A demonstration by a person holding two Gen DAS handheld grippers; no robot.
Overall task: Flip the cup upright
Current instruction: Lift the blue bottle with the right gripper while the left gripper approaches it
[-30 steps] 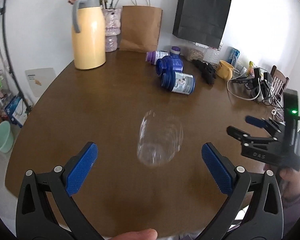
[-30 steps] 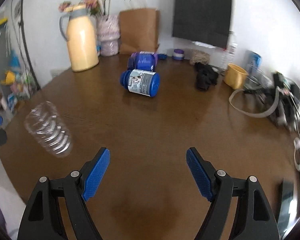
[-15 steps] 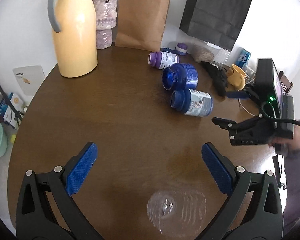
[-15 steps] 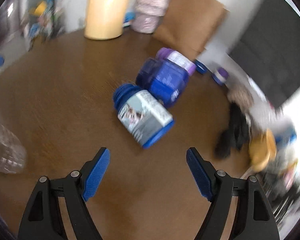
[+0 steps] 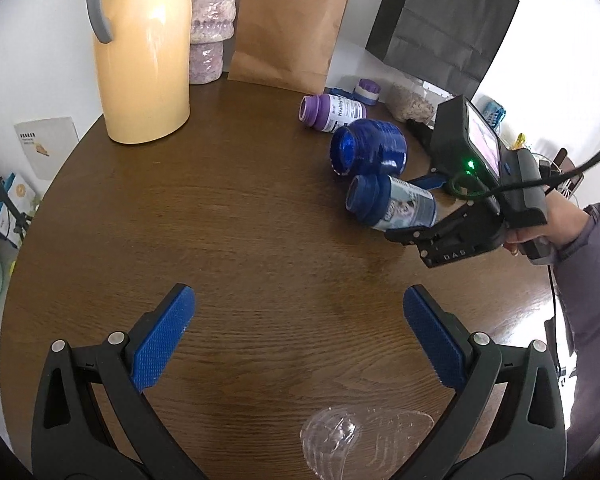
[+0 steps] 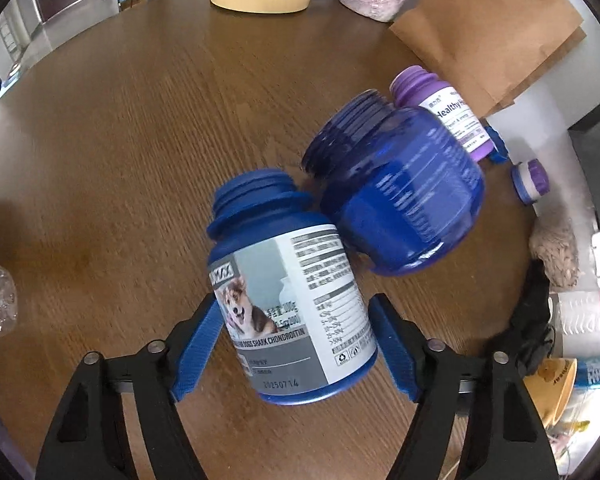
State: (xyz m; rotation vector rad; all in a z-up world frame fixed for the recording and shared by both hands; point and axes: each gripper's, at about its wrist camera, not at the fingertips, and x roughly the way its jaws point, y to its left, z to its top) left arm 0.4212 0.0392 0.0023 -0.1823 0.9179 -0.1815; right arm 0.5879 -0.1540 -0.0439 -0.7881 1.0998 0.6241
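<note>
Now that the right tongs [image 6: 296, 344] have swung away to straddle a labelled blue jar [image 6: 288, 312], pads beside it but not visibly pressing, the clear cup [image 5: 352, 440] lies untended on its side, low between the left tongs [image 5: 300, 340], whose jaws stand wide and released. The flip looks not yet begun, and the jar seems a detour from it.

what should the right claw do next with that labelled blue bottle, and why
Probably close the right claw on the labelled blue bottle. The bottle lies on its side on the table with its base end already between the two open blue pads, so little further approach seems needed. Its neck rests against the clear blue jar, so a gentle squeeze avoids shoving it.
</note>
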